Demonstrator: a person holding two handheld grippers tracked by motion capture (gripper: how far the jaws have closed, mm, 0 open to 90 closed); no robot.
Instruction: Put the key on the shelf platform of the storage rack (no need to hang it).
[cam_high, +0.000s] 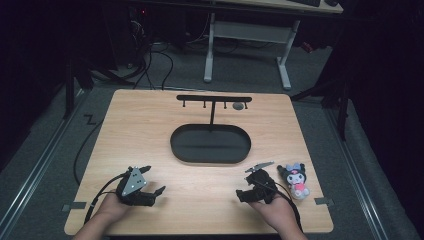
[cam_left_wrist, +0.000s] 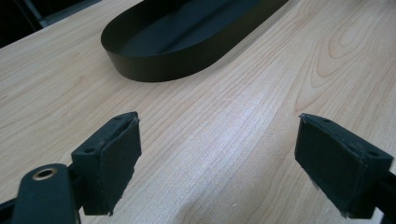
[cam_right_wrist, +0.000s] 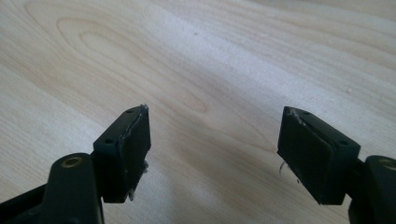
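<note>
Wooden table (cam_high: 150, 130) — one plush toy (cam_high: 296, 181), one black tray (cam_high: 210, 144), two grippers (cam_high: 149, 190) (cam_high: 250, 192), jaws released — empty.

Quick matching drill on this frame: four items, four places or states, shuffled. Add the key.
Things:
1. plush toy
2. oval black tray
3. black hook rack
4. left gripper

Places or states:
A. centre of the table
B. jaws open, nothing between them
C. front right, beside the right gripper
D. stands behind the tray

Pairs: 1-C, 2-A, 3-D, 4-B
</note>
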